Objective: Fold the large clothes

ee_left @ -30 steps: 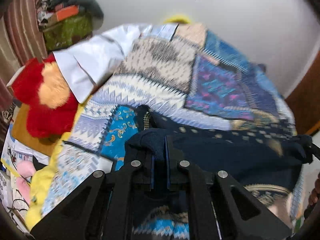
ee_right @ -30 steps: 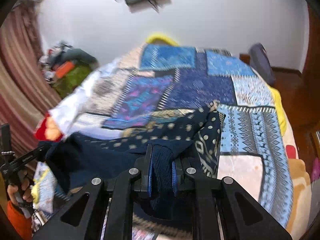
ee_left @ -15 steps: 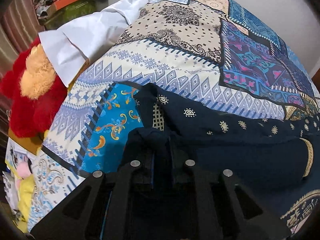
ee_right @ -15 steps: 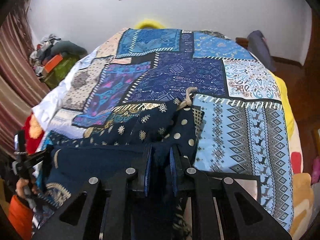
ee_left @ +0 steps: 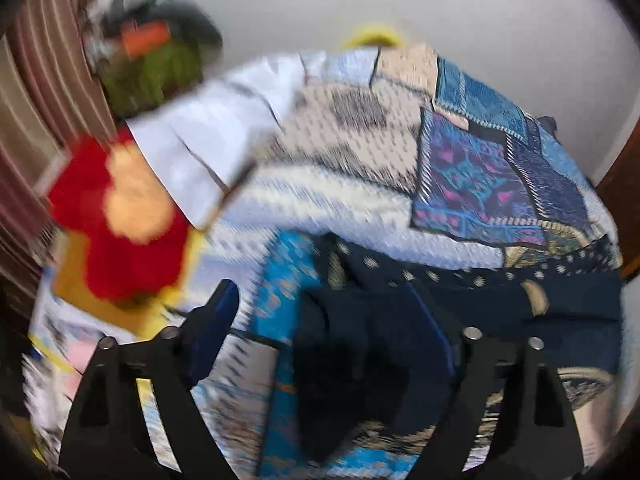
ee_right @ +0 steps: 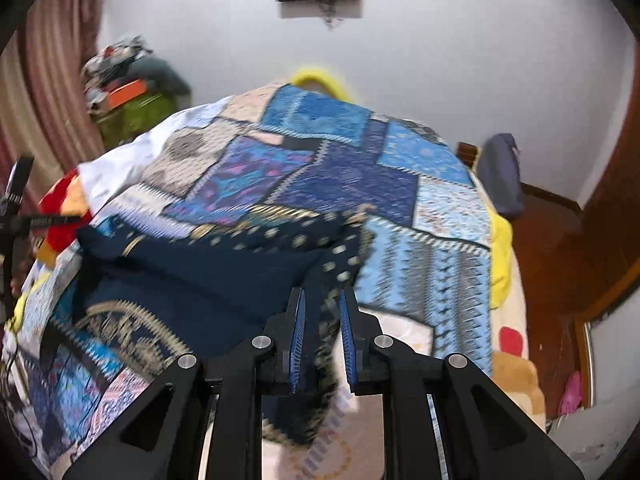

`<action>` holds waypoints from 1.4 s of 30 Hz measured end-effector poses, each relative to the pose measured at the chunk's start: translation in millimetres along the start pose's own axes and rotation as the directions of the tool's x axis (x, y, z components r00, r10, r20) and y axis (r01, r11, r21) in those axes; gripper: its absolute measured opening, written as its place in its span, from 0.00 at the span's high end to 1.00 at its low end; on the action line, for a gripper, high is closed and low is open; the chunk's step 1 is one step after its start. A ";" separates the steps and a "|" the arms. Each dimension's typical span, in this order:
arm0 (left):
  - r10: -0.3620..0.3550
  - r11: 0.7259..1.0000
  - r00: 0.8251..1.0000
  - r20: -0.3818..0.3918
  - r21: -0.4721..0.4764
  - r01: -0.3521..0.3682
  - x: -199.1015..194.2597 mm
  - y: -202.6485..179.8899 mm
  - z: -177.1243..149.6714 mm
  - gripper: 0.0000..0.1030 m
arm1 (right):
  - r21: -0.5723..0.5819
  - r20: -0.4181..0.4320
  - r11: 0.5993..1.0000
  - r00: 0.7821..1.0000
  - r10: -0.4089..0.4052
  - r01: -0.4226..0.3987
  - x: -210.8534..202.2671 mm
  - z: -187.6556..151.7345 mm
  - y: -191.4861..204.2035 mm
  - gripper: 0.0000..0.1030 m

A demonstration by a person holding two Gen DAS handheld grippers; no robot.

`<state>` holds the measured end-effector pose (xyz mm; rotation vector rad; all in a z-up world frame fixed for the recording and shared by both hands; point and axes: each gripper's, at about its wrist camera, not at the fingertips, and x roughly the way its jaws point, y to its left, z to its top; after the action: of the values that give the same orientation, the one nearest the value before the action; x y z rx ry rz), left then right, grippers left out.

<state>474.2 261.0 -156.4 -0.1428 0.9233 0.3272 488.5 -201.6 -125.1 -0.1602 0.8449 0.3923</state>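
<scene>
Left wrist view, heavily blurred: shows the left tool with jaws opening, already spread wide. Shows the navy garment lying below and between them, a dark fold of it reaching up into the gap. Cannot tell through the blur whether that fold touches the right-hand pad; finds nothing pressed by the left-hand pad, which stands clear over a bright blue patch. Places the garment on the near part of the patchwork bedspread, stretched sideways toward the right edge of the view, gold dots along its upper border. Picks out a red plush toy at the left edge of the bed, just beside a white cloth.

Right wrist view: shows the right tool clamped on the navy garment, with a strip of gold-printed dark fabric pinched between the blue pads and hanging below them. Follows the rest of the garment leftward from the pads, spread across the near left part of the patchwork bedspread, with a large gold round motif near its lower left corner.
</scene>
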 end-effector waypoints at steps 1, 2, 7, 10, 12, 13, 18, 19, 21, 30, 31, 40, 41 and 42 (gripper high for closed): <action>0.013 1.000 1.000 0.005 0.020 -0.013 -3.2 -1.0 -1.8 0.15 | -0.006 -0.010 1.000 1.000 0.016 -0.017 -0.5 -4.0 7.9 0.88; 0.015 0.999 1.000 -0.001 0.033 -0.015 -3.7 -2.0 -4.2 0.15 | -0.009 -0.018 0.999 0.999 0.032 -0.032 0.4 -6.8 13.1 0.88; -0.022 0.989 0.998 -0.056 0.144 0.030 6.3 -23.1 -36.3 0.14 | -0.031 -0.066 0.995 0.993 0.096 -0.098 15.5 -22.1 38.7 0.88; -0.026 0.973 0.992 -0.123 0.225 0.054 30.1 -45.4 -66.7 0.14 | -0.034 -0.110 0.992 0.987 0.115 -0.119 38.7 -30.1 51.4 0.88; 0.036 0.953 0.987 -0.155 0.303 0.013 54.7 -63.8 -83.4 0.14 | -0.038 -0.145 0.991 0.982 0.120 -0.127 57.2 -34.0 58.2 0.88; 0.060 0.946 0.986 -0.156 0.325 -0.006 63.1 -69.7 -87.3 0.14 | -0.044 -0.163 0.990 0.979 0.122 -0.130 67.3 -35.4 62.2 0.88; 0.089 0.944 0.992 -0.094 0.324 -0.054 87.4 -85.7 -79.4 0.13 | -0.111 -0.138 0.991 0.989 0.059 -0.075 105.6 -28.7 74.5 0.88; 0.078 0.948 0.994 -0.082 0.316 -0.048 88.9 -85.5 -72.9 0.13 | -0.126 -0.123 0.990 0.991 0.049 -0.065 110.2 -25.9 75.3 0.88; 0.057 0.954 0.996 -0.071 0.298 -0.034 91.9 -82.2 -57.9 0.11 | -0.145 -0.095 0.988 0.995 0.042 -0.055 122.7 -17.0 74.8 0.88; 0.152 0.982 0.988 0.038 0.108 -0.155 78.2 -41.7 25.1 0.11 | -0.108 0.074 0.991 0.995 -0.067 0.074 122.6 48.8 57.7 0.88; 0.164 0.981 0.985 0.048 0.093 -0.168 72.4 -37.7 29.2 0.11 | -0.080 0.064 0.995 0.996 -0.057 0.062 122.3 54.6 53.6 0.88; 0.075 0.991 0.995 0.067 0.105 -0.082 19.6 -26.1 22.0 0.11 | -0.127 0.270 0.963 0.943 -0.195 0.236 54.6 55.2 74.6 0.88; 0.061 0.990 0.996 0.060 0.125 -0.068 15.6 -30.2 15.8 0.11 | -0.136 0.282 0.963 0.941 -0.186 0.231 43.7 55.2 77.9 0.88; 0.049 0.988 0.997 0.053 0.141 -0.056 12.6 -33.8 10.8 0.11 | -0.133 0.286 0.968 0.944 -0.166 0.211 32.8 55.9 79.7 0.88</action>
<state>500.8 234.7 -160.6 0.0208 0.8994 0.3113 515.2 -103.2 -111.8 -0.3289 0.5194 0.2932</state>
